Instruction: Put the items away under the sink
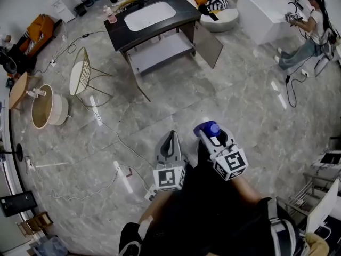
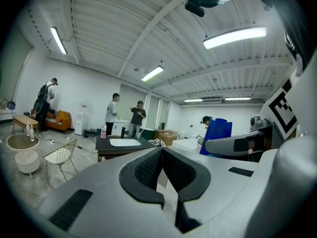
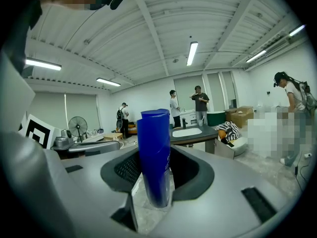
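- right gripper (image 3: 157,175) pinches a blue bottle (image 3: 154,152) between its jaws; bottle upright, lower part between the pads, capped end rising above them
- left gripper (image 2: 162,157) jaws pressed together; nothing between them
- head view: both grippers held side by side, close to the person's body; bottle sticks out at the right gripper's tip, just beside the left gripper but apart from it
- sink cabinet (image 1: 118,26) stands well apart from both grippers, across the marble floor (image 1: 240,105); cabinet door (image 1: 209,44) swung open; inner shelf (image 1: 160,51) under the basin (image 1: 150,15) in view
- pink bottle (image 1: 111,16) on the countertop, left of the basin
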Demonstrator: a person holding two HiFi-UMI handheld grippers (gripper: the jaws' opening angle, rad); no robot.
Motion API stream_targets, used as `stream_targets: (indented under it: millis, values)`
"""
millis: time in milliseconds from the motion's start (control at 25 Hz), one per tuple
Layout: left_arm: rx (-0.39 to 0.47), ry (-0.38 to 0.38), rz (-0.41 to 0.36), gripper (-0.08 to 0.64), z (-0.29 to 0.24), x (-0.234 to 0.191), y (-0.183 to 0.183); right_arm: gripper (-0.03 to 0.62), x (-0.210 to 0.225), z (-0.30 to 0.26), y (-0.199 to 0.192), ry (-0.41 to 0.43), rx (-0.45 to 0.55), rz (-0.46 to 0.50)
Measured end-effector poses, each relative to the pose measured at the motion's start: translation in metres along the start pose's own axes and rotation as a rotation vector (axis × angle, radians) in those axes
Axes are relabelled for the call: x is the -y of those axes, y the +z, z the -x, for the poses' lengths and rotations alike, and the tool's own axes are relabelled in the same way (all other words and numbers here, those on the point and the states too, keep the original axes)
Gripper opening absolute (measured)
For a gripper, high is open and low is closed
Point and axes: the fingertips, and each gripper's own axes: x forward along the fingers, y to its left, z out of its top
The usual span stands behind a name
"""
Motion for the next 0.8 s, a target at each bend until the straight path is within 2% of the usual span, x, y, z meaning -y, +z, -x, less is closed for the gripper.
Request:
stream_targets:
  millis: [160,360,480,600,800]
  values:
    - [0.010,0.008,0.010,0.017,-0.019,-0.013,0.005,0.155,0.005,-0.023,0.004,0.017,0.007,0.001]
    - [0.011,0.000,-0.007,0.017,-0.064,-0.025,0.012,0.155,0.030,-0.065,0.013,0.036,0.004,0.008]
    - [0.016,0.016,-0.010,0.017,-0.102,-0.032,0.020,0.155,0.057,-0.093,0.025,0.048,0.015,0.011]
    - [0.044,0.060,0.044,0.017,-0.148,-0.044,0.034,0.155,0.089,-0.128,0.037,0.060,0.009,0.007]
    - [0.008,0.079,-0.016,0.016,-0.219,-0.062,0.041,0.155,0.139,-0.185,0.064,0.089,0.006,0.030]
